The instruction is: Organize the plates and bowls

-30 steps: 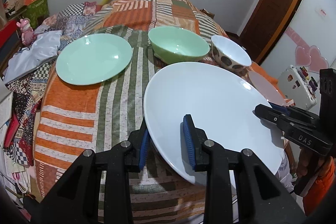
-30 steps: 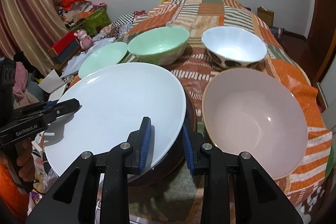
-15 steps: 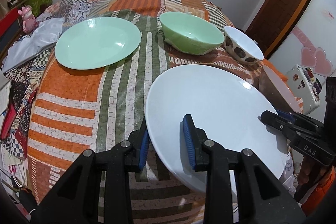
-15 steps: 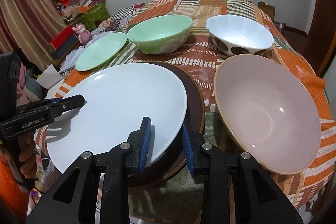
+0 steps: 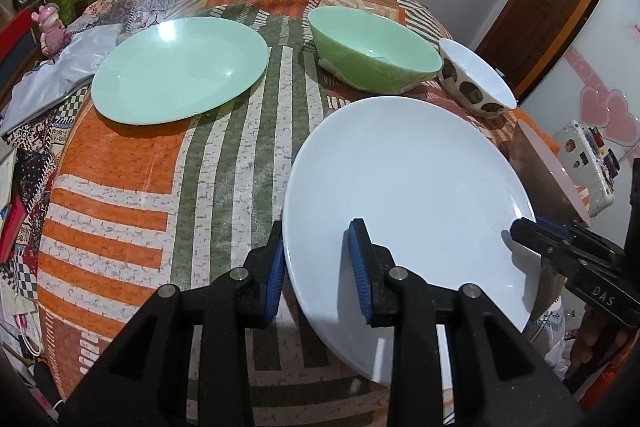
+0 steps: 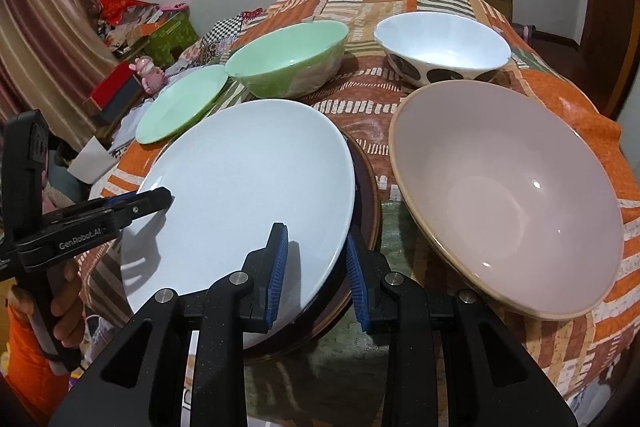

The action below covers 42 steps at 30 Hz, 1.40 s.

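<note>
Left wrist view: we see the left gripper (image 5: 316, 267) pinching the near rim of the white plate (image 5: 404, 183); right gripper (image 6: 316, 267) pinches its opposite rim, plate tilted just above the brown plate (image 6: 366, 187) ahead of the right fingers; risks: uneven lowering could slip a rim off a pad, or knock the pink bowl (image 6: 508, 187) just right of the right gripper.

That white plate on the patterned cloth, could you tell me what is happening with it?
A person holds the white plate by opposite rim edges with the left gripper and the right gripper, jaws shut on it. It sits over a dark brown plate. Nearby rest a green plate, green bowl, spotted bowl and pink bowl.
</note>
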Available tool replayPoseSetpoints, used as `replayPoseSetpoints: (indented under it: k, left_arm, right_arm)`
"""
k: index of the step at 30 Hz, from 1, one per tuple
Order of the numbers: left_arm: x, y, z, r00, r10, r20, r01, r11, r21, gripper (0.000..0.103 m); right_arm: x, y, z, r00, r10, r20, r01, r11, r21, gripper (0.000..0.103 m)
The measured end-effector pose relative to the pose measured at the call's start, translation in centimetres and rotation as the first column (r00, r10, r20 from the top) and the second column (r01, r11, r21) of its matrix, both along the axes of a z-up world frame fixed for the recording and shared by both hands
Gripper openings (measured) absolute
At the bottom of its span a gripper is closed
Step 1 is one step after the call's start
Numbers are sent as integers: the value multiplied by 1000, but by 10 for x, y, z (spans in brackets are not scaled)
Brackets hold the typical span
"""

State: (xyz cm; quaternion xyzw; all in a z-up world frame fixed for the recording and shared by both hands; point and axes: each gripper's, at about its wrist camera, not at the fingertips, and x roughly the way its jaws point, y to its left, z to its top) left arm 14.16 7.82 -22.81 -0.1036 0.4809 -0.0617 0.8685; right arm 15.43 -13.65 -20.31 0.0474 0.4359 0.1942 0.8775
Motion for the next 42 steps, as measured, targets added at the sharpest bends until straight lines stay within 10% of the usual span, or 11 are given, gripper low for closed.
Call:
replayPoseSetpoints:
  k: [28,32,42]
  left_arm:
    - [-32,25,52,988,64,138,-73,995,62,30]
    - [-33,40,69,981,93,173,-108,991,82,31]
    - [-18,89,90,956,188,223,-221,966,134,65]
  right_arm:
    - [-12,2,38,991,44,130,-40,999,-28,27]
    - [-4,17,48,987,73,144,-71,997,-15,39]
    - [31,71,61,973,159,168,-159,987,-13,61]
